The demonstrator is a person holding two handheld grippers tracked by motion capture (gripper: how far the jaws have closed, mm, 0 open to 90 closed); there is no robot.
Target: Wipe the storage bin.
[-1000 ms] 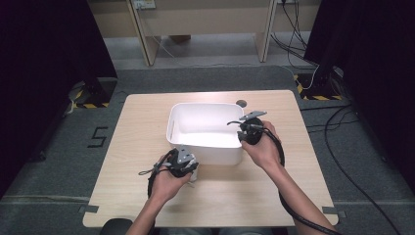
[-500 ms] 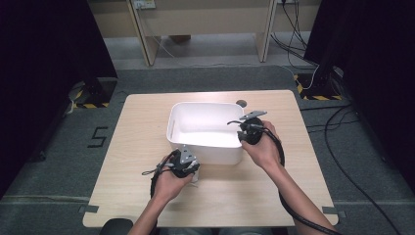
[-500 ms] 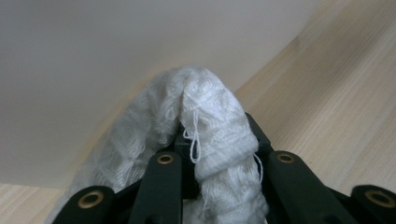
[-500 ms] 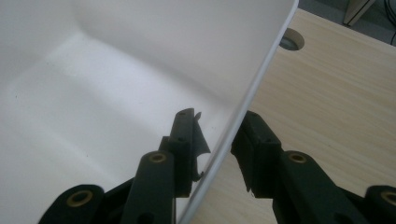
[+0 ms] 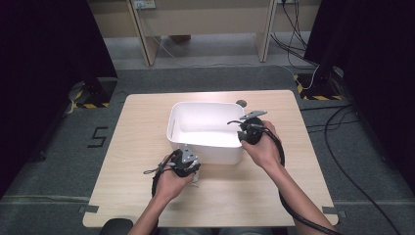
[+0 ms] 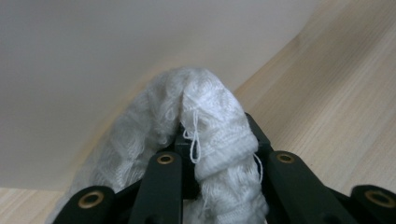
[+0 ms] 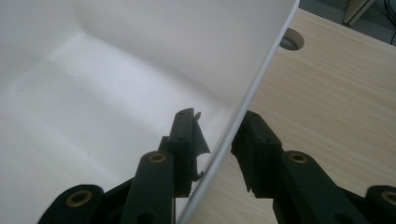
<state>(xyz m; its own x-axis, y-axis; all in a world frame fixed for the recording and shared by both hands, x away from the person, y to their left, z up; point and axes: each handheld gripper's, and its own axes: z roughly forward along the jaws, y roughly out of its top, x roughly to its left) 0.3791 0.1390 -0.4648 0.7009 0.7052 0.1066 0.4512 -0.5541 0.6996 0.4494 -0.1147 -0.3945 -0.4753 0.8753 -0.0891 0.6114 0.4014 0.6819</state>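
Left gripper view: my left tool (image 6: 219, 161) is clamping a white cloth (image 6: 205, 126) beside the tub (image 5: 205, 128); my right tool (image 7: 217, 144) is straddling the tub's rim, slightly apart.

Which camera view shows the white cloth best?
The left gripper view: the white cloth sits bunched between the left gripper jaws, close up. The high view gives a small white bit under that hand.

Grey carpet floor (image 5: 58, 161), dark curtains (image 5: 44, 49)
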